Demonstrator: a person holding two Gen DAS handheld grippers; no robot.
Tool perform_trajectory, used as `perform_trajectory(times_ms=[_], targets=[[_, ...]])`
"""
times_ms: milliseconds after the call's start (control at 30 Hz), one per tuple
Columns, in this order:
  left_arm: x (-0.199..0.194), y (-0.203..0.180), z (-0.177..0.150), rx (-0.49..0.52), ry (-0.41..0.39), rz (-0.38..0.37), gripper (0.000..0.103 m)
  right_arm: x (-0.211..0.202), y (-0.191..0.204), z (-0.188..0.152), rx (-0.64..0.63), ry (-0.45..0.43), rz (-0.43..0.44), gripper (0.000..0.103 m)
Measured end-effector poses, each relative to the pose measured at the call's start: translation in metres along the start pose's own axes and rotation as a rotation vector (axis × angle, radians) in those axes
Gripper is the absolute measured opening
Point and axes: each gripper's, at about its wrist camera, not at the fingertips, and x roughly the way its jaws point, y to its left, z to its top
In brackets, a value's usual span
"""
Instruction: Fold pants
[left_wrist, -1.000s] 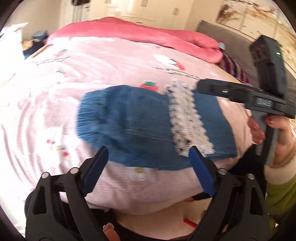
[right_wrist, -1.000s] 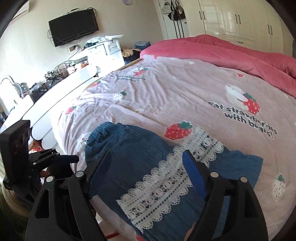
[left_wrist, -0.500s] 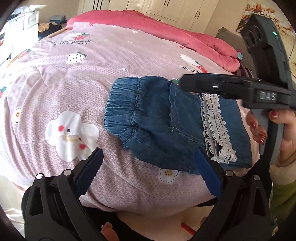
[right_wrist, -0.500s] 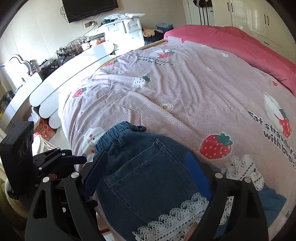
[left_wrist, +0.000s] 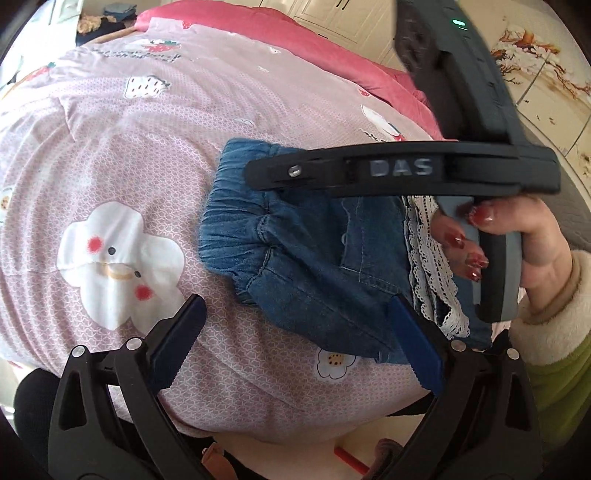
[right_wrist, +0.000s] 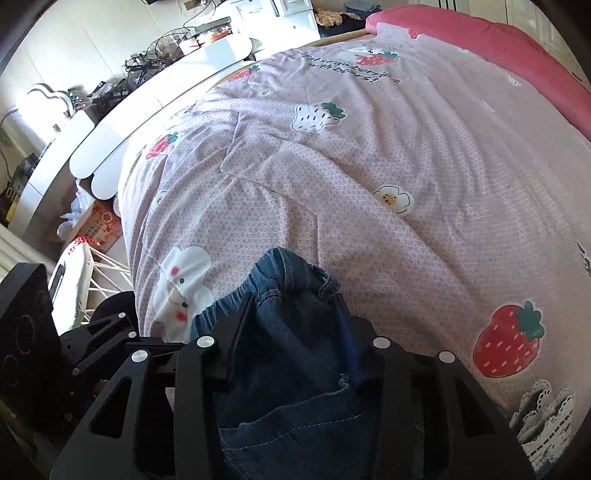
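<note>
Our right tongs (right_wrist: 291, 332) pinch the pants (left_wrist: 314, 266) at the waistband on the bed (left_wrist: 110, 147); our left tongs (left_wrist: 295, 339) gape empty beside them.

The left camera sits low at the bed's edge, looking across the pink cover (left_wrist: 110, 155). The right camera is very close above the pants (right_wrist: 295, 369). Both see them.

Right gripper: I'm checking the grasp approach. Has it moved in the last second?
Yes. The right gripper advanced over the pants toward their elastic waistband, near the white bear print on the quilt, and its fingers now straddle bunched denim.
</note>
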Motion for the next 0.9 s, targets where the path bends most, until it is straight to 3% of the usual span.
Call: perform_trajectory(times_ms=[233,333,467,733,900], targets=[[-0.004,-0.001,0.011,-0.061,-0.033,-0.127,0.088,-0.07,-0.007,-0.015,0.028,-0.155,0.118,0.031],[-0.009,-0.013,0.02,-0.061,-0.048,-0.189,0.059,-0.095,-0.009,-0.023,0.015,-0.206,0.116,0.031],[-0.02,-0.044,0.03,0.015,-0.074,-0.213,0.044,-0.137,-0.026,-0.048,0.023,-0.29,0.117,0.031],[0.002,-0.119,0.03,0.19,-0.011,-0.232,0.044,-0.206,-0.067,-0.112,0.058,-0.445,0.081,0.026],[0.031,-0.152,0.02,0.265,0.037,-0.207,0.044,-0.209,-0.091,-0.144,0.136,-0.428,0.054,0.027]])
